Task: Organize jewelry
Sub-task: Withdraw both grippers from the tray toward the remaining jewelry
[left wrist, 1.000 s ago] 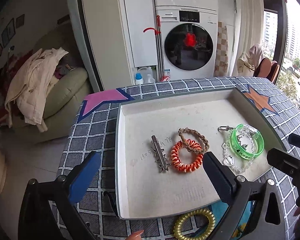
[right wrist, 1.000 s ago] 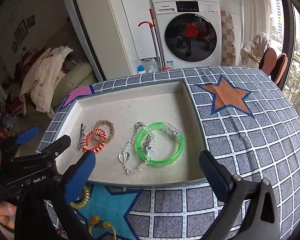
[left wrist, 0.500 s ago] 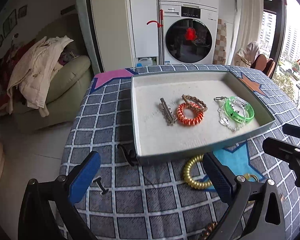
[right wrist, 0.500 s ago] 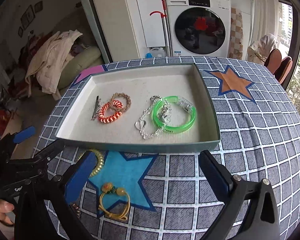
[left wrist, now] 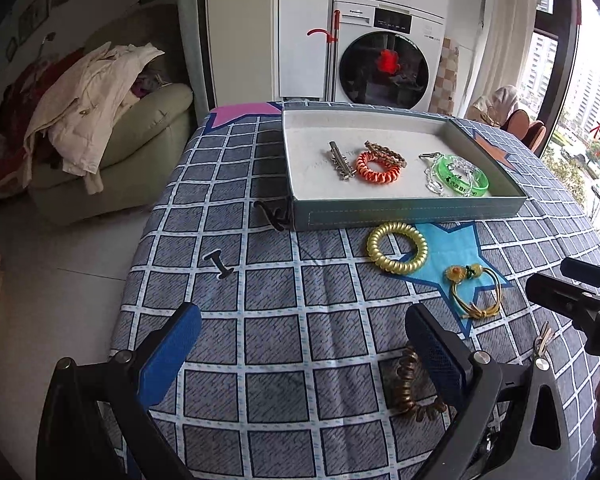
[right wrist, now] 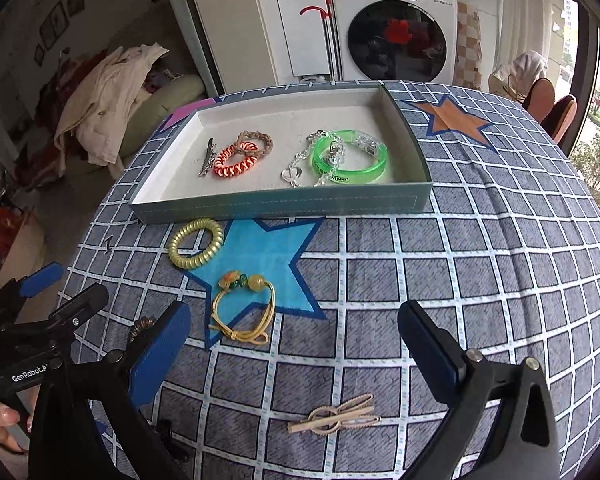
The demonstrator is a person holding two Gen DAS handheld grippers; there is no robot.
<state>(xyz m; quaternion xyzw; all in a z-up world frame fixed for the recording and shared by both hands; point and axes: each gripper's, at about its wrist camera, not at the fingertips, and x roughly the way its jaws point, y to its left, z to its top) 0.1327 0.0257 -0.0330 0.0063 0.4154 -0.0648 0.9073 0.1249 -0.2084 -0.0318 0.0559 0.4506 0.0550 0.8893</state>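
Shallow grey-green cardboard tray (right wrist: 284, 204), left to right: silver metal clip (right wrist: 207, 157), orange spiral tie (right wrist: 236, 160), brown braided band (right wrist: 256, 139), clear chain (right wrist: 300, 164), green plastic bangle (right wrist: 350, 160).

On checked cloth, judged pending: gold spiral tie (right wrist: 196, 243), yellow beaded cord (right wrist: 242, 308), bronze coil (left wrist: 410, 384).

Beige hair clip (right wrist: 334, 418): right view only.

Left gripper (left wrist: 300, 356), right gripper (right wrist: 294, 344): spread wide, empty.

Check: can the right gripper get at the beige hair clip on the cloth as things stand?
Probably yes. The beige hair clip lies flat on the tablecloth, between and just ahead of the right gripper, whose jaws are wide open and empty. Nothing lies on or against the clip; the yellow beaded hair tie lies apart.
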